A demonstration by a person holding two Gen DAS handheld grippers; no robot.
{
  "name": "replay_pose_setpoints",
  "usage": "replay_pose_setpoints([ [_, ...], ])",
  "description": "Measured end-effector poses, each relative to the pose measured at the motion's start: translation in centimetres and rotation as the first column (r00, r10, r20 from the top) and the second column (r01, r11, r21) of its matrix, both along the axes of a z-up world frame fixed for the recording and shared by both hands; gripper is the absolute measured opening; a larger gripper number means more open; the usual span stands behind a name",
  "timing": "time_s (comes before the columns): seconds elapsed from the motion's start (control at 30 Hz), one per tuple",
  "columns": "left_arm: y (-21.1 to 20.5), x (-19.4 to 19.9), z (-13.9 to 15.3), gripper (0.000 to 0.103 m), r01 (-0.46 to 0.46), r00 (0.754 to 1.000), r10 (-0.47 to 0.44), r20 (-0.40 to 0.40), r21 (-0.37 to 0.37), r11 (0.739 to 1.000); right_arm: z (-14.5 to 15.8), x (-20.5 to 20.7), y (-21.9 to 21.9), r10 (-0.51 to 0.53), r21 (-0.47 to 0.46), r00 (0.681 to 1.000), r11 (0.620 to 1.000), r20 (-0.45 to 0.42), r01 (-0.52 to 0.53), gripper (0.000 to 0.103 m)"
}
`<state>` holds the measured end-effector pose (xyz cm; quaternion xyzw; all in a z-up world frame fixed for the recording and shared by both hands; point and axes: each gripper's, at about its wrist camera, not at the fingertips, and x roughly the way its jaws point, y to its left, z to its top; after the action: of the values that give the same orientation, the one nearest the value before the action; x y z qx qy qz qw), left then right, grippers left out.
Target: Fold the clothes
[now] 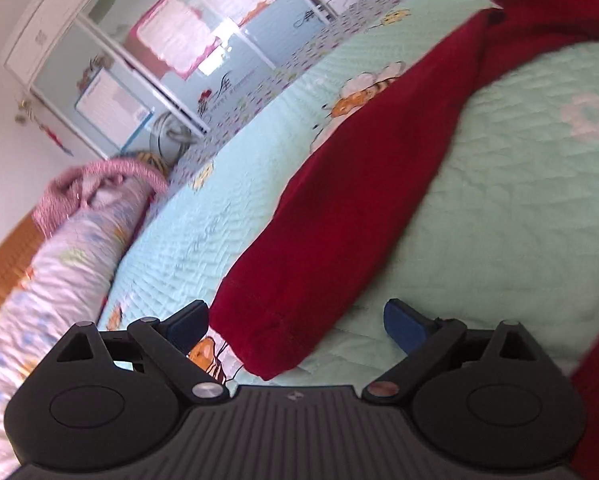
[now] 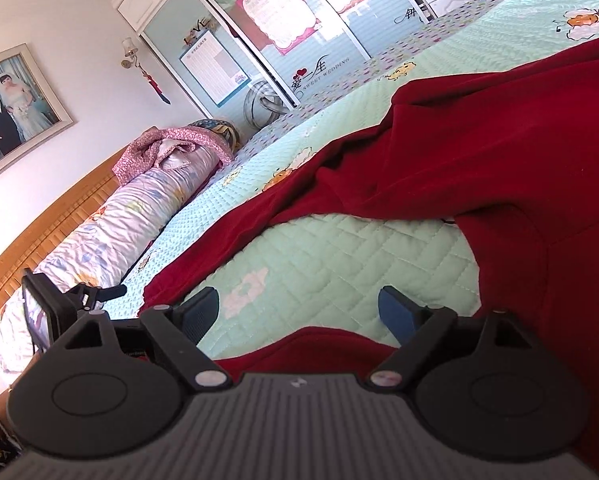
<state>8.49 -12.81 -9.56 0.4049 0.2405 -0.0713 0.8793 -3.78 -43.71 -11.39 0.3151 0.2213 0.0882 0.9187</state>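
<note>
A dark red garment lies spread on a mint-green quilted bedspread (image 1: 519, 208). In the left wrist view one long red sleeve (image 1: 359, 200) runs from the top right down to its cuff (image 1: 259, 340), which lies between the blue fingertips of my left gripper (image 1: 299, 326); the jaws stand wide open, not touching the cloth. In the right wrist view the red garment's body (image 2: 499, 152) fills the right side and a red edge (image 2: 319, 344) lies just under my right gripper (image 2: 299, 312), also wide open over bare bedspread (image 2: 339, 264). The other gripper's camera unit (image 2: 43, 312) shows at the left.
A rolled floral quilt (image 2: 139, 216) with a pink cloth (image 2: 159, 148) on it lies along the wooden headboard (image 2: 59, 216). A wardrobe with glass sliding doors (image 2: 259, 40) stands beyond the bed. A framed photo (image 2: 15, 108) hangs on the wall.
</note>
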Motion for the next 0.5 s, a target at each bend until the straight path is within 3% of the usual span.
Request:
replay_pose_setpoints([
  [0.1,0.7,0.7,0.1,0.097,-0.001,1.000,0.000,-0.025,-0.033,0.999,0.0,0.0,0.0,0.000,0.001,1.000,1.000,0.000,0.000,0.087],
  [0.17,0.6,0.8,-0.1,0.081,0.027,0.998,-0.030,-0.054,-0.052,0.998,-0.1,0.0,0.0,0.000,0.001,1.000,1.000,0.000,0.000,0.088],
  [0.2,0.5,0.9,-0.2,0.054,0.042,0.996,-0.046,-0.072,-0.064,0.997,-0.1,0.0,0.0,0.000,0.000,1.000,1.000,0.000,0.000,0.088],
  [0.23,0.3,0.9,-0.4,0.009,0.050,0.995,-0.054,-0.079,-0.058,0.997,-0.1,0.0,0.0,0.000,0.000,1.000,1.000,0.000,0.000,0.088],
  [0.33,-0.4,0.6,-1.2,0.003,0.059,0.995,-0.059,-0.076,0.006,0.998,-0.1,-0.1,0.0,-0.001,-0.002,1.000,1.000,0.000,0.001,0.088],
  [0.37,-0.3,0.6,-0.6,0.003,0.055,0.995,-0.056,-0.078,-0.016,0.998,-0.1,-0.1,0.0,-0.001,-0.001,1.000,1.000,0.001,0.001,0.087],
  [0.5,0.6,0.4,4.5,0.004,0.037,0.994,-0.060,-0.096,-0.220,0.975,-0.1,-0.1,0.0,-0.001,-0.002,1.000,1.000,0.001,0.001,0.088],
])
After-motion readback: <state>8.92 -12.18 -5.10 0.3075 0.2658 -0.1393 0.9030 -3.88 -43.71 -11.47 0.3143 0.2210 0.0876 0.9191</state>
